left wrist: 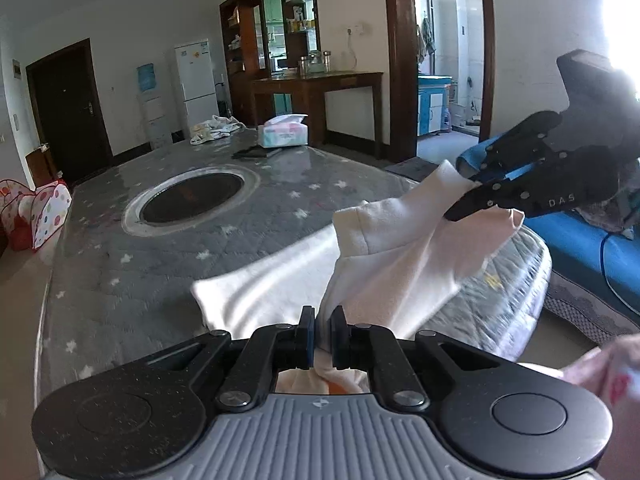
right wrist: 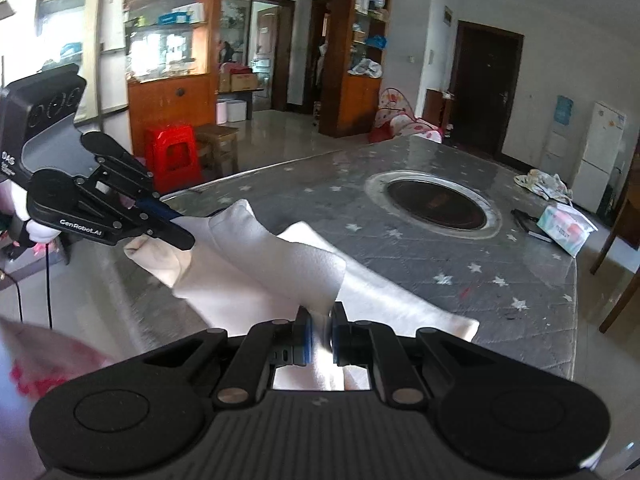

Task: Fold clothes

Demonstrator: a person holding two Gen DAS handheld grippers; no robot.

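Left gripper (left wrist: 325, 330): at the bottom centre of my left view, I have its jaws pinched almost together on a bunch of white cloth; I also see it at the left of my right view, gripping a corner.
Right gripper (right wrist: 320, 334): at the bottom centre of my right view, I have its jaws closed on white cloth, with a strip of fabric running between the blue pads (right wrist: 306, 336); in my left view it sits at the right edge, biting another part of the same cloth.
Garment (left wrist: 392, 248): white, lifted and stretched between my two grippers in the middle of both views; its far part still lies flat on the table, trailing toward the lower centre of the left view. I cannot tell what kind of clothing it is.
Table (left wrist: 168, 264): grey padded cover with white stars and a dark round opening (left wrist: 192, 198) in the middle.
Tissue pack (left wrist: 283, 131): at the far end of the table, upper centre of the left view, beside a flat black item (left wrist: 252, 153).
Crumpled cloth (left wrist: 214, 128): pale, at the far end, left of the tissue pack.
Red stool (right wrist: 174, 156): on the floor beyond the table, left of centre in my right view.
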